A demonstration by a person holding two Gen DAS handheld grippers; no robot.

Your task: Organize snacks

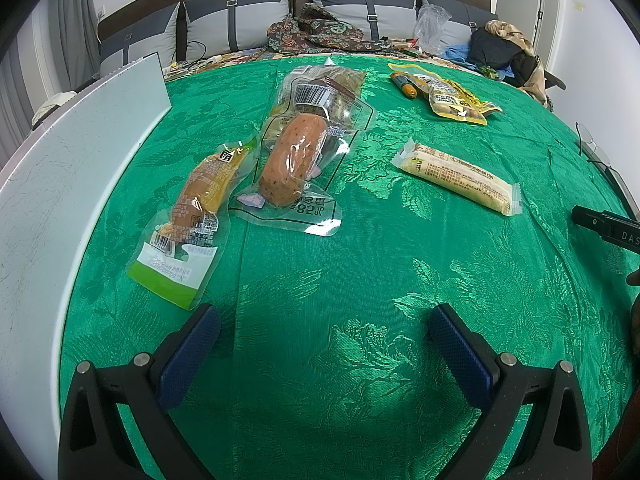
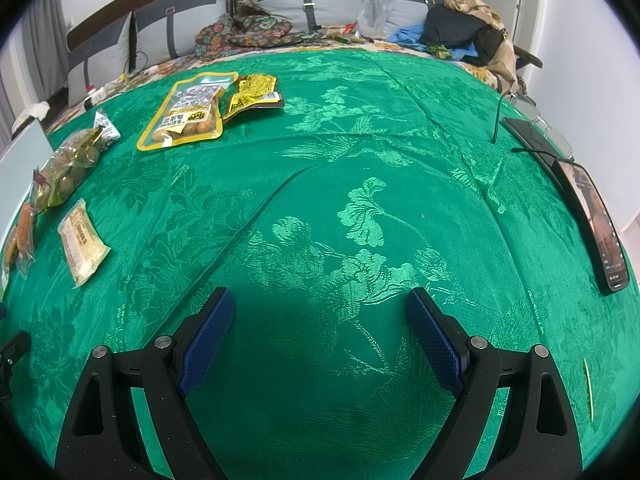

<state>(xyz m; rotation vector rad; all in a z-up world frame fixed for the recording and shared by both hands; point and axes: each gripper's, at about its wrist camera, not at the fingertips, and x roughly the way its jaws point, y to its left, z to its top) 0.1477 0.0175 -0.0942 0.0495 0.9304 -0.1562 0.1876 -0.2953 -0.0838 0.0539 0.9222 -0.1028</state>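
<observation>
The nearest snack to the left tongs (image 1: pixel 324 334) is a clear vacuum pouch with a green-and-white end holding an orange-brown sausage (image 1: pixel 188 216), lying at about ten o'clock of them on the green brocade cloth (image 1: pixel 340 280) that covers the bed. Its near corner is just beside the left blue pad (image 1: pixel 188 356) but not touching. Touching its far side, at eleven o'clock, is a bigger clear pouch with a thick pinkish sausage printed "82%" (image 1: pixel 294 164), which overlaps a third clear packet with a barcode label (image 1: pixel 324 92) behind it. A pale cream wrapped bar (image 1: pixel 460 176) lies apart at one o'clock, and a yellow-edged pouch of small round brown snacks (image 1: pixel 452 98) sits farther off in the same direction. A white flat board or box wall (image 1: pixel 60 184) runs along the nine o'clock side; the snacks probably belong there, though that is a guess.

Both tongs are released, jaws wide, with nothing between them. The right tongs (image 2: pixel 320 334) hover over bare cloth, the snacks well away at nine to eleven o'clock.

The step in hand looks like a first pick. Take the green-ended pouch first: it is closest and lies free on top. Approach low, close across the sausage's width rather than the slippery film edge, and lift straight up so the neighbouring pouch is not dragged.
</observation>
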